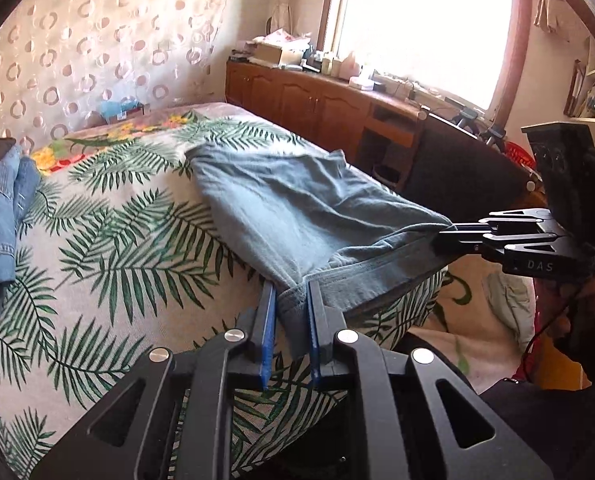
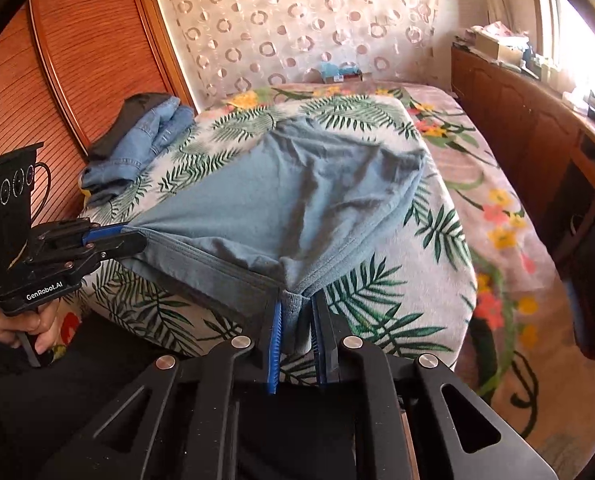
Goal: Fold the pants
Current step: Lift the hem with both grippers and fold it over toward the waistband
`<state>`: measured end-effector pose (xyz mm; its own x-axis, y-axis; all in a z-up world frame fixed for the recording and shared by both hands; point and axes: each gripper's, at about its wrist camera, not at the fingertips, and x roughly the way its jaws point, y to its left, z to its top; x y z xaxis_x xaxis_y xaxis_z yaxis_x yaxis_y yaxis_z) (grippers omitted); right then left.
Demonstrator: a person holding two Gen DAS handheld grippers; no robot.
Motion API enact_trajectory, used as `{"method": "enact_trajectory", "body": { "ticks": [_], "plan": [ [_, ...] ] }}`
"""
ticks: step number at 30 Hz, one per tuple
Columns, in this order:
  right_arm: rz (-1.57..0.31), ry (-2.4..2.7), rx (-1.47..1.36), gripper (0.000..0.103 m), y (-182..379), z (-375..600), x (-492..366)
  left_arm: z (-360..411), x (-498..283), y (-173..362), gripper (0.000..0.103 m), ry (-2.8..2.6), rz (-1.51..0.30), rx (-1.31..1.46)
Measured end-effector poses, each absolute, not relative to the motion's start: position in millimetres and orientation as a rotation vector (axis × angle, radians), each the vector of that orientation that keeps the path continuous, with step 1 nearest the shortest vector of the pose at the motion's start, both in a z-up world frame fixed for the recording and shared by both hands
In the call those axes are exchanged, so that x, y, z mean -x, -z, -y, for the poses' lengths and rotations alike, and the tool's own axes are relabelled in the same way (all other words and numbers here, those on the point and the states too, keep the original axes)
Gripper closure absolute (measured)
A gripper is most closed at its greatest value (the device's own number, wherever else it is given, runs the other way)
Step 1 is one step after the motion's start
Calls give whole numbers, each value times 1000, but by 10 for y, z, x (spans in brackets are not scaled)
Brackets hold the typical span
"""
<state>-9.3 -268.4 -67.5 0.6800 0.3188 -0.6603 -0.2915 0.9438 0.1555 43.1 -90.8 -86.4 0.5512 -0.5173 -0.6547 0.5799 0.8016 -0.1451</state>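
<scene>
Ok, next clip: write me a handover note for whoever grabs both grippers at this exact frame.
Left gripper: shut on one waistband corner of the pants.
Right gripper: shut on the other waistband corner.
Pants: waistband lifted and stretched between the two grippers at the near edge of the bed; the rest lies on the leaf-print cover.
Done: both corners gripped, fabric spread.
Left: make the fold and lay it flat. A denim pile sits at the far side.

Bed (image 2: 449, 216) with palm-leaf and floral covers fills the room. Sheer curtain (image 1: 97, 40) with ring pattern hangs behind it. Bright, overexposed window (image 1: 425, 20) sits over a long wooden cabinet (image 1: 305, 100) with a cluttered top. Slatted wooden wardrobe (image 2: 77, 52) stands beside the bed. Folded denim pile (image 2: 145, 144) lies near it.
</scene>
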Motion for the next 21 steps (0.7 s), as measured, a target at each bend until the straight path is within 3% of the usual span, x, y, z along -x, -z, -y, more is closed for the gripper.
{"method": "enact_trajectory", "body": {
  "ticks": [21],
  "plan": [
    [-615, -287, -64, 90, 458, 2766, -253, 1094, -1011, 517, 88, 614, -662, -148]
  ]
}}
